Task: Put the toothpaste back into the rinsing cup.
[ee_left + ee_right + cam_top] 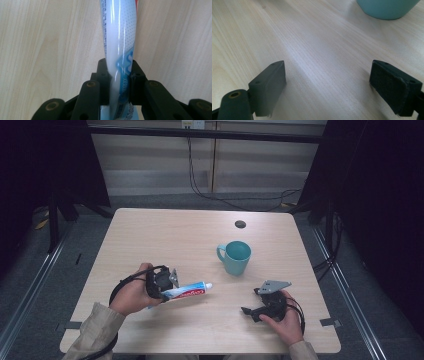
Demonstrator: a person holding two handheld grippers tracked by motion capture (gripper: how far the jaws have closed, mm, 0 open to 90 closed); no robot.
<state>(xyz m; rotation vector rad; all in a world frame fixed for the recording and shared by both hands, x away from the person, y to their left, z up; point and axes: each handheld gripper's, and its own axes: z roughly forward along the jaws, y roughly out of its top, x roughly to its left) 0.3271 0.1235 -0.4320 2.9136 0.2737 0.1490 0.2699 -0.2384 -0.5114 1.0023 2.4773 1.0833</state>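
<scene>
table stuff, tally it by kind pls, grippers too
toothpaste tube: 1, held in the left gripper
teal mug: 1
grippers: 2, the right gripper open
total: 4

You work at a pale wood table [150,235] with rounded corners and a small dark round hole [240,224] near its far edge. Beyond it you face a wall of light panels [150,160] crossed by a dark bar [210,134], with black cables [200,185] hanging down to the grey floor [200,201]. Dark curtains [385,195] close in both sides, and metal rails [30,285] run along the floor beside you.
</scene>
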